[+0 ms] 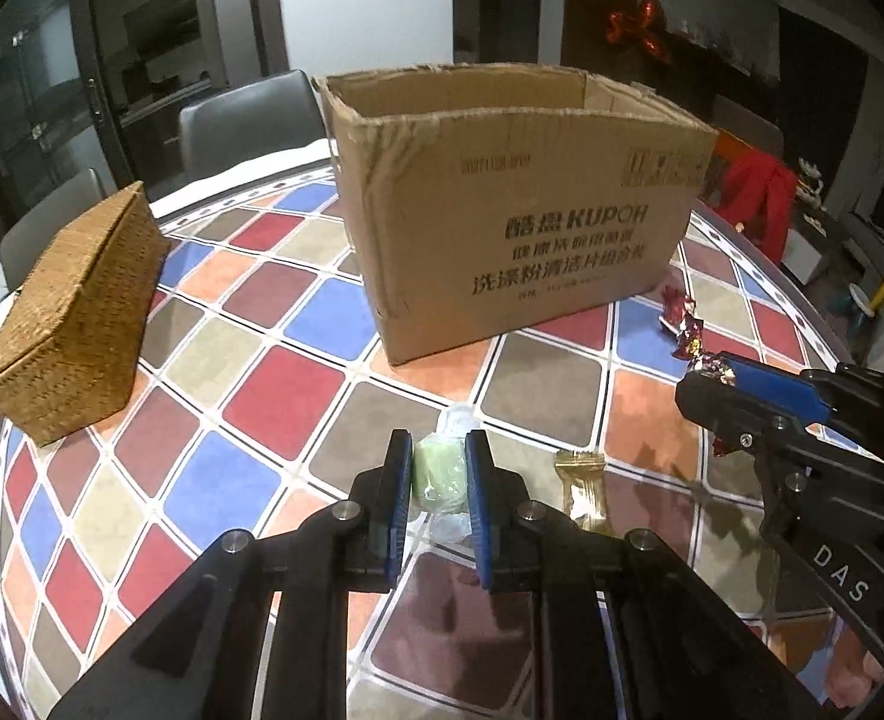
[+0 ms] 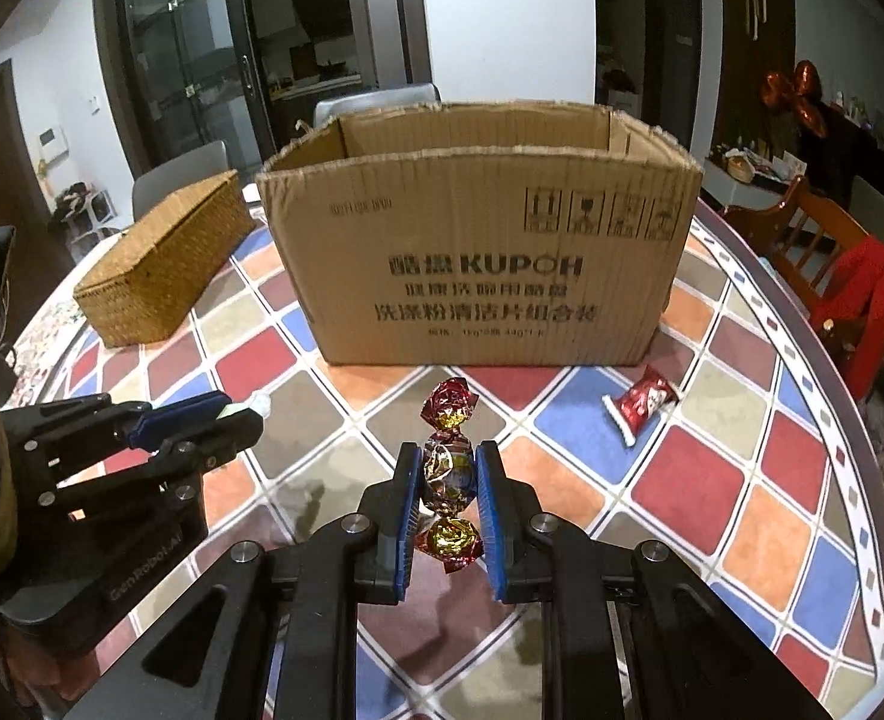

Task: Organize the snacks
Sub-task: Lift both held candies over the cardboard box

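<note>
left gripper (image 1: 439,468): jaws pinching green clear-wrapped sweet (image 1: 440,471) | right gripper (image 2: 448,480): jaws pinching red-gold foil candy (image 2: 449,480) | both in front of open cardboard box (image 2: 478,258) on tiled table (image 2: 760,480) | gold sachet (image 1: 583,489), red packet (image 2: 640,405) lying loose | wicker basket (image 1: 76,318) left of box

the inside floor of the cardboard box (image 2: 478,252) is hidden behind its front wall in both views, and the small print under its big lettering is too blurred to read. the left gripper (image 1: 439,468) covers both sides of the green candy (image 1: 440,471), whose clear wrapper end is hard to make out, while the wicker basket (image 1: 76,324) is closed, its contents unseen.
</note>
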Available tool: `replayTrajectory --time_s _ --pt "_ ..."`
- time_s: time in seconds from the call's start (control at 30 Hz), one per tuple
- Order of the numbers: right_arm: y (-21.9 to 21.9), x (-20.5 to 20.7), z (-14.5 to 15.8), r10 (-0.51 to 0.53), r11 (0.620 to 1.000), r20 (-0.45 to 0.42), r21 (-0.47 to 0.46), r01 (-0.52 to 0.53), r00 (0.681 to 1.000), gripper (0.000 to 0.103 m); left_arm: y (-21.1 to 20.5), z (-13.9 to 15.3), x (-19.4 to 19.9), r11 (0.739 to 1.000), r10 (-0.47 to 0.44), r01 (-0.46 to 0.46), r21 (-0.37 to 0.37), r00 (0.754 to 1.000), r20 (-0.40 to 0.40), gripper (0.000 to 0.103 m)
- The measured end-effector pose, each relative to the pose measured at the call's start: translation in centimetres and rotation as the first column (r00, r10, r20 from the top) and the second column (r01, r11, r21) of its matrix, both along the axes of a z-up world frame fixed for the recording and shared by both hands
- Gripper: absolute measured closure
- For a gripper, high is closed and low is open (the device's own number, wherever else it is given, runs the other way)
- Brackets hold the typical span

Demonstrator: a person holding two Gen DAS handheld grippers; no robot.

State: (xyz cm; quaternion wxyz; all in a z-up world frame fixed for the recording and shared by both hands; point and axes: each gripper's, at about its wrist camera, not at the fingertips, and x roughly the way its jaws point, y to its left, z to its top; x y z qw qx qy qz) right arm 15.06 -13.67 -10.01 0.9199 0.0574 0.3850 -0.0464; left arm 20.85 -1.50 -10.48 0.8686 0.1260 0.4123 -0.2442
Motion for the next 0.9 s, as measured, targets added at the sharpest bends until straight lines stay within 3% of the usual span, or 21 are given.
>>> replayTrajectory --time_s 0.9 --pt "-1.9 -0.2 6.6 0.037 0.999 0.125 -0.023 -0.035 0.991 0.083 -0.4 6.7 -1.3 0.991 0.128 -0.124 -0.045 0.987 0.096 0.084"
